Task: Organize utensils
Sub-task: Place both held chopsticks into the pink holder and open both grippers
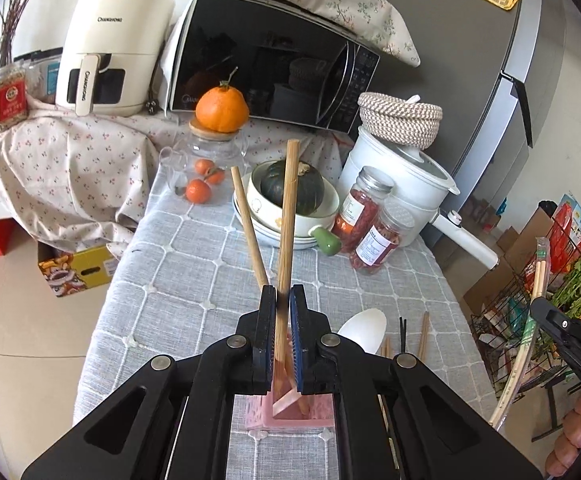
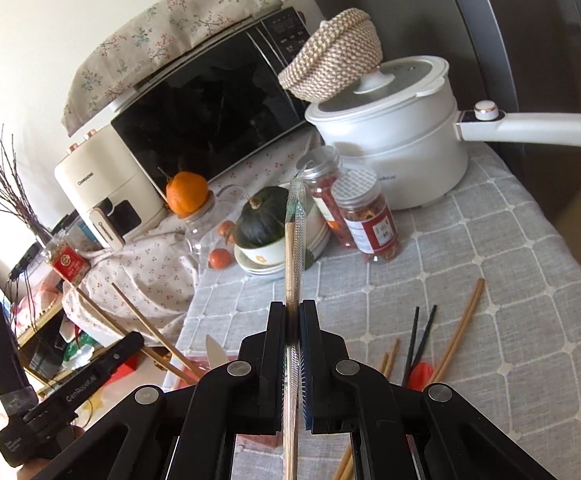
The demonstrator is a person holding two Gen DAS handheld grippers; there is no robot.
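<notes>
My left gripper (image 1: 282, 292) is shut on a wooden chopstick (image 1: 288, 216) that stands nearly upright, its lower end reaching into the pink utensil holder (image 1: 290, 416) below the jaws. A second wooden chopstick (image 1: 250, 224) leans left and passes behind the left finger; I cannot tell whether it is gripped. A white spoon (image 1: 364, 326) stands beside the holder. My right gripper (image 2: 292, 308) is shut on plastic-wrapped chopsticks (image 2: 294, 240), held above the table. Loose wooden chopsticks (image 2: 462, 320), black chopsticks (image 2: 418, 340) and a red utensil (image 2: 420, 374) lie on the grey checked tablecloth (image 2: 510, 280).
Stacked bowls with a green pumpkin (image 1: 290, 188), two chilli jars (image 1: 364, 216), a white pot (image 1: 402, 184) with a long handle, a microwave (image 1: 266, 60), an air fryer (image 1: 110, 48) and a glass jar with oranges (image 1: 210, 160) crowd the table's far end. A wire rack (image 1: 550, 280) stands right of the table.
</notes>
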